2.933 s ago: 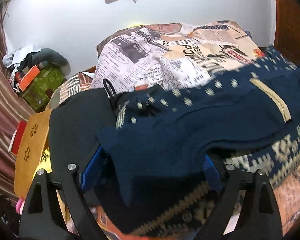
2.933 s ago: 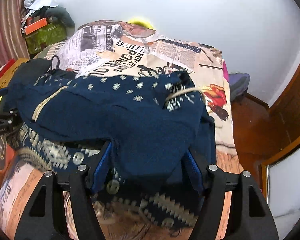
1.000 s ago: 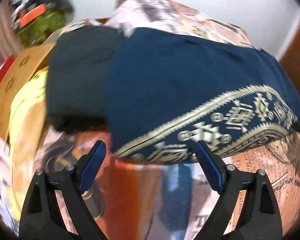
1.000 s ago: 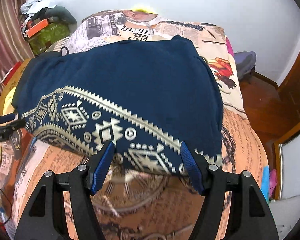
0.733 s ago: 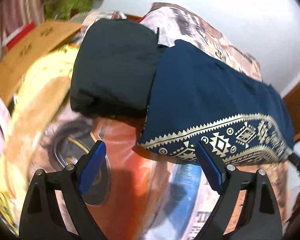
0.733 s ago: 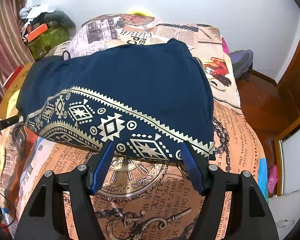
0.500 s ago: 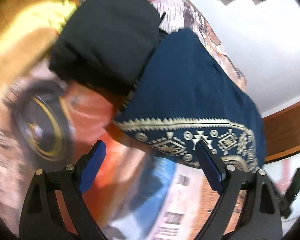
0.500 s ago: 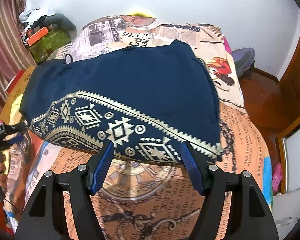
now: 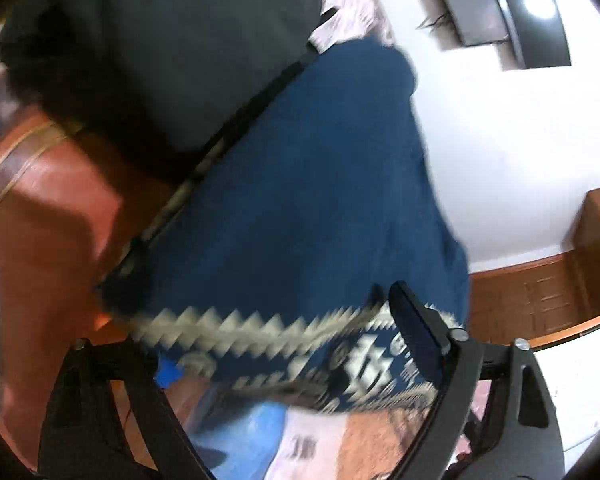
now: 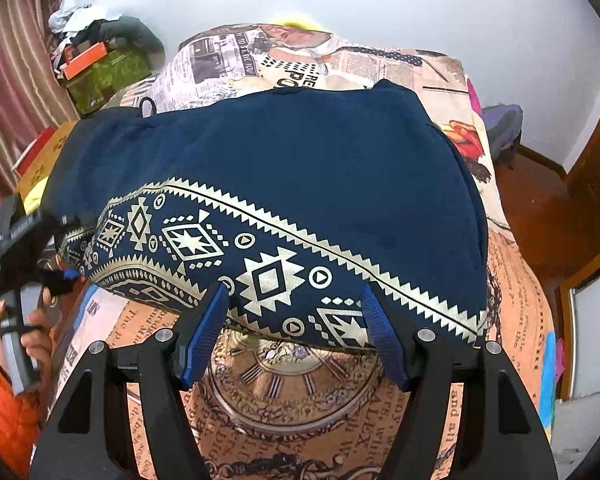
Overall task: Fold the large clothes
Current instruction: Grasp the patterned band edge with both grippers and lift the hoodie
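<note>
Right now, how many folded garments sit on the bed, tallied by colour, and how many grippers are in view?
Navy garment with gold pattern: 1
Black garment: 1
Grippers, left gripper and right gripper, both open with nothing between the fingers: 2
Total: 2 garments, 2 grippers, on the printed bedsheet.

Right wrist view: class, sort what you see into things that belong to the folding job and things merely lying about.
Belongs to the job:
navy patterned garment
left claw
right claw
newspaper-print bedsheet

Lying about:
green box
orange box
heap of clothes
purple bundle
</note>
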{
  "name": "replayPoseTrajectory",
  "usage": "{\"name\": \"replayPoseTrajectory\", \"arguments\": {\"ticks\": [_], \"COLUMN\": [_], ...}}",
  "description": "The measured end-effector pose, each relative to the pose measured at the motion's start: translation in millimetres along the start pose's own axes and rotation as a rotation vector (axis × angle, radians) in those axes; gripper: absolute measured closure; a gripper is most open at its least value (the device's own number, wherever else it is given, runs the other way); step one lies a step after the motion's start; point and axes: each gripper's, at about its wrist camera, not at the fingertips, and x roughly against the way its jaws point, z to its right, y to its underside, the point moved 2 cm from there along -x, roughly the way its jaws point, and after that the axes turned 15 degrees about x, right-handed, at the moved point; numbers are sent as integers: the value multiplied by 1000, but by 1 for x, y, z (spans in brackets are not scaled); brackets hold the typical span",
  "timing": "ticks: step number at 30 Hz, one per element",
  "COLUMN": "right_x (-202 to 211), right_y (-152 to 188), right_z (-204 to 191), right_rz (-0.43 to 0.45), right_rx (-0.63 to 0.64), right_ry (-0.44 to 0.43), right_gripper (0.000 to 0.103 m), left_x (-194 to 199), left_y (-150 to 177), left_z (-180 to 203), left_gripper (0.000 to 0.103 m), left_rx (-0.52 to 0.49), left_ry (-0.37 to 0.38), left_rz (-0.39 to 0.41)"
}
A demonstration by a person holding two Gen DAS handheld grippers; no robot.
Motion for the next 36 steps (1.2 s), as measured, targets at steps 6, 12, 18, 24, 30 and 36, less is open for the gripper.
{"name": "replayPoseTrajectory", "arguments": {"ticks": [6,12,18,24,30,36], "right_x": [5,16,21,13,-31,-95], "right_y": [-1,-6,-30,-68,-91,-73], "right_z": [1,2,-4,-24,-65,-103], "right_rz": [-1,12,49,97,60,-86], "right_rx": [7,18,37,44,41,13], "right_ry": [-2,20,19,-42,-226,-362], "right_gripper": [38,38,38,38,38,35], "left_x": [-2,8,35,88,112,78], "left_y": [5,31,53,48,54,55], "left_z": [28,72,141,195,214,192], "left_gripper": [57,86,97,97,97,97], "left_rx": [-95,-304,-611,-660,-744,-795], "left_ry": [-75,-234,-245,-120,-122,-242], "left_rz": [114,276,388,458,558,500]}}
